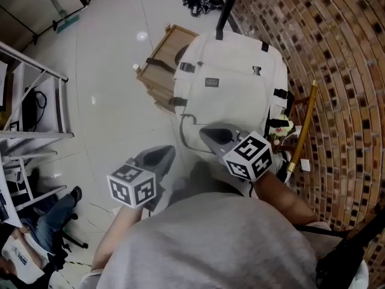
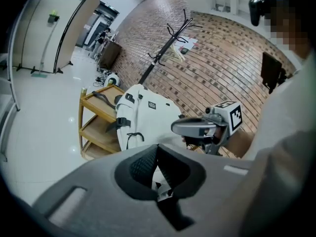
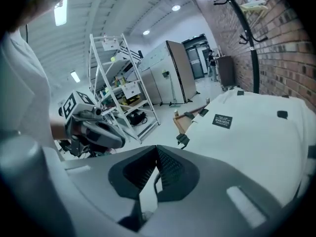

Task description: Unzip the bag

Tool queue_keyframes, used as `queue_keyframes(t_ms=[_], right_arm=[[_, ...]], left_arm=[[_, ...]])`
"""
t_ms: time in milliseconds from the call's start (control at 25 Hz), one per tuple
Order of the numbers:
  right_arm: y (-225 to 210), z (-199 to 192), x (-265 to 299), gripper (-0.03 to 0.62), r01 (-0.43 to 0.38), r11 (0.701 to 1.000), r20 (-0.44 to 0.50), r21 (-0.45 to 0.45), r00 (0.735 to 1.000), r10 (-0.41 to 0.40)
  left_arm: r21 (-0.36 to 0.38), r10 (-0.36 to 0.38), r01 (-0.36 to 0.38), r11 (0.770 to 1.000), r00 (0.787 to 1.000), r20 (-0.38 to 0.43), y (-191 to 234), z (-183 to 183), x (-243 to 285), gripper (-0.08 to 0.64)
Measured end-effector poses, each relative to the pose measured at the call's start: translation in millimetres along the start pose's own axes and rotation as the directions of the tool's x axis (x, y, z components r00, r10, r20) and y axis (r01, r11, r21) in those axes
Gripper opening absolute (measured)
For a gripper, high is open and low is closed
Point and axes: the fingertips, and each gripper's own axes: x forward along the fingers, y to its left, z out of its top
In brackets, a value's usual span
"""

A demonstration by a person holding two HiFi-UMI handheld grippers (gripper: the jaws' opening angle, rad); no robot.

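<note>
Canvas, cream and soft, made up the big backpack (image 1: 231, 80) that hung on a black metal coat stand (image 1: 227, 8) by the brick wall (image 1: 337, 71). I judged it light, floppy and apt to swing, so I'd steady the cloth beside the zip and pinch the pull, which I couldn't make out. The left gripper (image 1: 162, 155) and right gripper (image 1: 207, 134) had fingers pressed together, holding nothing.

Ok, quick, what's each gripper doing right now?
Left gripper: jaws closed, holding nothing.
Right gripper: jaws closed, holding nothing.
</note>
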Motion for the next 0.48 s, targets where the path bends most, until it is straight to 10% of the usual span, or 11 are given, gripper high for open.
queue_keyframes(t_ms=[480], right_arm=[[-37.2, -17.7, 84.2, 0.107, 0.038, 0.895, -0.272, -0.445, 0.946, -0.175]], left_arm=[[-0.13, 0.075, -0.069, 0.989, 0.996, 0.044, 36.7, -16.3, -21.3, 0.002]])
